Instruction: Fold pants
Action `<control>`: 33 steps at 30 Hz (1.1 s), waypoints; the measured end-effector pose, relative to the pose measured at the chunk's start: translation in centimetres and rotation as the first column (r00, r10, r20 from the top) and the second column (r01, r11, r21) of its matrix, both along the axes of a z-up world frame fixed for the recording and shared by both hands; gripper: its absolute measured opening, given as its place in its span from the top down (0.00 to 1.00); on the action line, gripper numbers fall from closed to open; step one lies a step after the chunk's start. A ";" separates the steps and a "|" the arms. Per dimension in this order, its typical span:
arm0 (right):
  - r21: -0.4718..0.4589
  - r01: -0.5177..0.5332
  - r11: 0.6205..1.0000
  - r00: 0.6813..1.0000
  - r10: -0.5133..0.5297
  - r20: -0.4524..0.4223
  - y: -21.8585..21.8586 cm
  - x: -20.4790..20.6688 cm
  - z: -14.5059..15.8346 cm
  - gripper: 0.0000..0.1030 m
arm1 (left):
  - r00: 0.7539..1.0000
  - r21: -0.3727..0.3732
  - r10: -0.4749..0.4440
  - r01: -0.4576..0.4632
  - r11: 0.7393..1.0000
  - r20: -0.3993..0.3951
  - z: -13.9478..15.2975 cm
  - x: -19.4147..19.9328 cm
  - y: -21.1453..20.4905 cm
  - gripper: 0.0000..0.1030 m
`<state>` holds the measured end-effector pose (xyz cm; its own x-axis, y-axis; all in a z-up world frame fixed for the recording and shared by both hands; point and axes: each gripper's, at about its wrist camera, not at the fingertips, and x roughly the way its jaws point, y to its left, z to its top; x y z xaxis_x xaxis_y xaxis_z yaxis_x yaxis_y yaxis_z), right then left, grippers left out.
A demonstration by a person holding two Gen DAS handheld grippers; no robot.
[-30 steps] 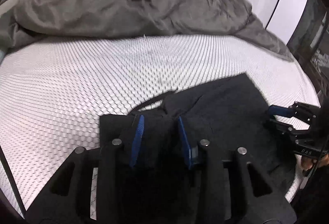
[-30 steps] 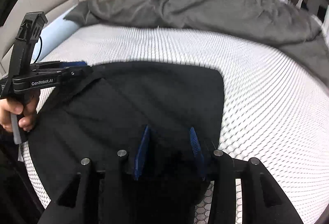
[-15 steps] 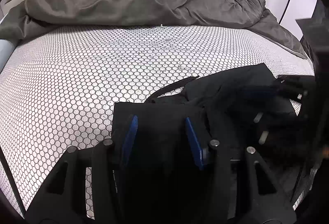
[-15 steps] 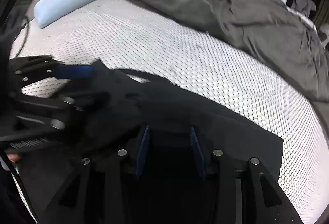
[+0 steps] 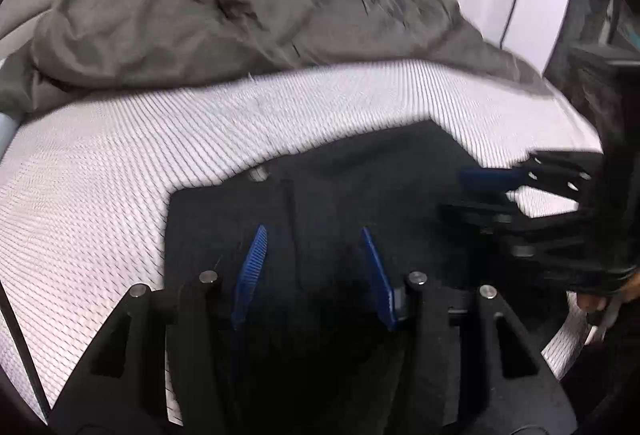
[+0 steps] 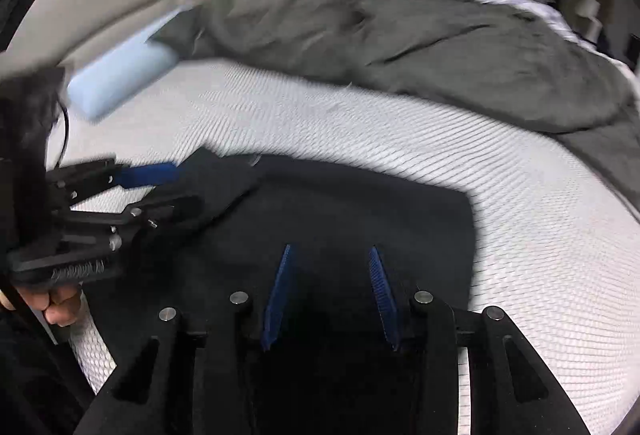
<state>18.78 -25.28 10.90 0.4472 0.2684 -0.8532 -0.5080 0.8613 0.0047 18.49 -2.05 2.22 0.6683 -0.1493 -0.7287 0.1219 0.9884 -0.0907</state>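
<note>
The black pants (image 5: 360,171) lie folded into a flat, blunt-cornered slab on the bed's white honeycomb-patterned mattress (image 5: 120,163), near a rumpled grey duvet (image 5: 224,19). Left tongs (image 5: 312,235) and right tongs (image 6: 332,255) hover over the cloth, blue pads parted, gripping nothing.

Motion blur smears the grey duvet (image 5: 248,15); the black pants (image 6: 360,219) run under both tools

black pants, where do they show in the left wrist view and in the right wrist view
Left wrist view: the black pants fill the lower middle, running to the right edge under the right gripper.
Right wrist view: they lie across the lower middle and left, corner at right, with the left gripper at their left edge.
Shared landmark: the grey duvet heaped behind, on the white mattress.
</note>
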 end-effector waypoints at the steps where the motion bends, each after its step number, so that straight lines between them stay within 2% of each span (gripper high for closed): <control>1: -0.042 0.007 0.999 1.000 -0.007 -0.008 -0.1 -0.1 -1.2 0.62 | 0.999 0.018 0.006 -0.005 1.000 -0.031 -1.0 0.3 -0.2 0.55; 3: -0.110 0.061 0.992 0.998 -0.062 -0.008 -1.7 0.4 -3.1 0.63 | 1.000 0.055 0.010 -0.009 0.998 -0.027 -1.8 0.7 -0.3 0.55; 4: -0.101 0.085 0.991 0.996 -0.085 -0.004 -2.5 0.6 -3.3 0.62 | 1.000 0.058 0.002 -0.001 0.998 -0.025 -1.9 0.7 -0.4 0.54; 6: -0.003 0.111 0.994 0.993 -0.111 -0.047 -5.3 0.9 -2.4 0.60 | 1.000 0.049 0.003 -0.001 0.999 -0.028 -1.6 0.8 -0.3 0.54; 7: 0.023 0.125 0.992 0.991 -0.124 -0.041 -6.2 0.6 -1.6 0.60 | 0.999 0.049 0.012 -0.010 0.999 -0.030 -1.3 0.7 -0.3 0.54; 9: 0.031 0.161 0.986 0.986 -0.162 0.026 -7.0 -0.8 0.0 0.60 | 0.999 0.035 0.033 -0.032 0.999 -0.029 -0.7 0.4 -0.2 0.54; 13: 0.171 0.077 0.982 0.996 -0.081 0.020 -5.3 -4.9 1.2 0.60 | 0.999 0.015 -0.007 0.006 1.000 0.042 1.1 -2.2 -1.2 0.54; 15: 0.155 0.031 0.987 0.999 -0.033 0.008 -3.4 -6.5 -0.3 0.60 | 0.997 0.036 -0.063 0.062 0.997 0.038 0.5 -3.3 -2.4 0.51; 17: 0.075 -0.003 0.997 1.000 0.003 0.001 -2.9 -7.0 -1.8 0.61 | 0.994 0.145 -0.108 0.107 0.984 0.001 -1.4 -3.7 -3.7 0.48; 19: 0.109 0.002 0.994 1.000 0.001 -0.028 -4.2 -7.0 -1.8 0.62 | 0.993 0.166 -0.117 0.113 0.980 0.017 -2.1 -3.7 -3.9 0.45; 20: 0.140 0.032 0.990 0.999 -0.027 -0.037 -5.8 -7.2 -1.2 0.61 | 0.994 0.141 -0.111 0.107 0.984 0.016 -2.0 -3.7 -3.6 0.44; 22: 0.123 0.120 0.985 0.993 -0.120 -0.009 -8.8 -7.6 -0.7 0.60 | 0.995 0.115 -0.099 0.097 0.989 0.012 -1.9 -3.6 -3.2 0.44; 24: 0.131 0.228 0.965 0.974 -0.226 -0.028 -12.0 -7.8 -0.9 0.61 | 0.996 0.123 -0.089 0.087 0.989 0.013 -1.9 -3.4 -3.2 0.44; 26: 0.196 0.296 0.935 0.955 -0.293 -0.046 -14.3 -8.8 -0.7 0.61 | 0.998 0.132 -0.063 0.061 0.989 0.011 -1.6 -3.6 -3.5 0.44; 28: 0.264 0.240 0.934 0.968 -0.250 0.001 -13.9 -10.5 0.6 0.61 | 0.999 0.067 -0.052 0.051 0.996 0.014 -0.8 -4.3 -3.6 0.44; 29: 0.277 0.198 0.940 0.976 -0.215 0.032 -13.1 -11.3 1.1 0.61 | 0.997 0.021 -0.078 0.077 0.997 0.028 -0.3 -5.1 -4.0 0.44; 30: 0.285 0.168 0.944 0.980 -0.192 0.057 -12.2 -11.8 1.4 0.61 | 0.994 0.005 -0.102 0.102 0.995 0.042 0.1 -6.4 -4.7 0.44; 33: 0.266 0.078 0.961 0.995 -0.094 0.046 -8.3 -12.2 0.5 0.61 | 0.981 0.061 -0.189 0.186 0.981 0.047 -0.8 -8.2 -7.4 0.43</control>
<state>6.62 -33.60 11.36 0.5247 0.4383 -0.7298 -0.4380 0.8741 0.2101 10.32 -9.42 1.46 0.6697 -0.2349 -0.7045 0.3082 0.9510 -0.0241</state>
